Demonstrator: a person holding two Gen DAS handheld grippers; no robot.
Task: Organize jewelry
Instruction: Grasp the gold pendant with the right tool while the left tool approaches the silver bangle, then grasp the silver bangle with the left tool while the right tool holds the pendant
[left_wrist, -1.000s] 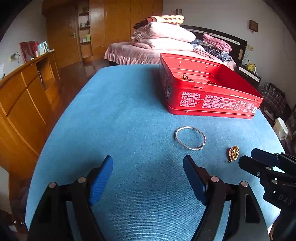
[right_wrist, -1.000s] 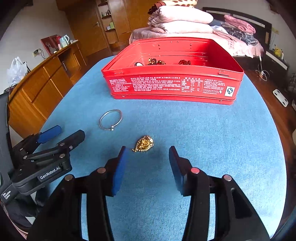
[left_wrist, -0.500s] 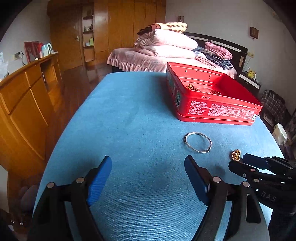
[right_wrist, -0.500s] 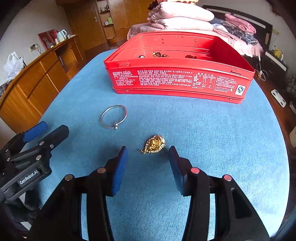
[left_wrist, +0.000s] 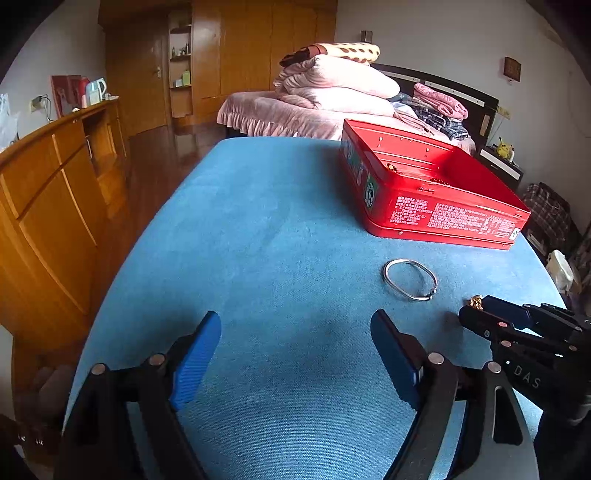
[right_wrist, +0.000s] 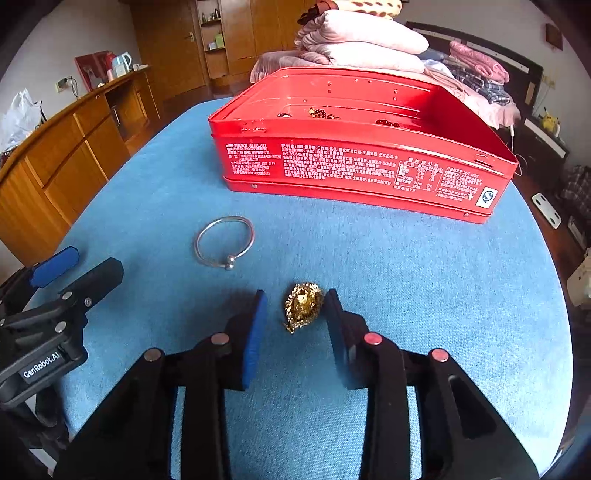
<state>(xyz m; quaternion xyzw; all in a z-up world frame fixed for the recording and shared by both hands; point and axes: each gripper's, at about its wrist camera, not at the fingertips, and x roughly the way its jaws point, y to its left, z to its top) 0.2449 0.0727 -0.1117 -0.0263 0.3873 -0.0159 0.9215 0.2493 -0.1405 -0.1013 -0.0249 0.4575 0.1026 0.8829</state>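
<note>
A gold brooch (right_wrist: 303, 308) lies on the blue tablecloth (right_wrist: 406, 258) between the pads of my right gripper (right_wrist: 295, 295). The jaws are closing on it: the right pad is at its edge, and the left pad still shows a gap. A silver bangle (right_wrist: 253, 236) lies to the left, farther from me. Behind both stands an open red tin (right_wrist: 354, 166) with some jewelry inside. My left gripper (left_wrist: 295, 319) hovers wide open over bare cloth, nothing between its fingers. In the left wrist view the bangle (left_wrist: 385, 272), brooch (left_wrist: 476, 302), tin (left_wrist: 443, 214) and right gripper (left_wrist: 476, 309) lie to its right.
The table's rounded edge drops off on the left toward a wooden sideboard (left_wrist: 55, 192) and dark floor. A bed with stacked pink quilts (right_wrist: 362, 40) stands beyond the tin. In the right wrist view my left gripper (right_wrist: 92, 260) sits at the left.
My right gripper has moved forward and down so the gold brooch now lies between its pads, and its jaws have narrowed. The left gripper has stayed in place, wide open.
</note>
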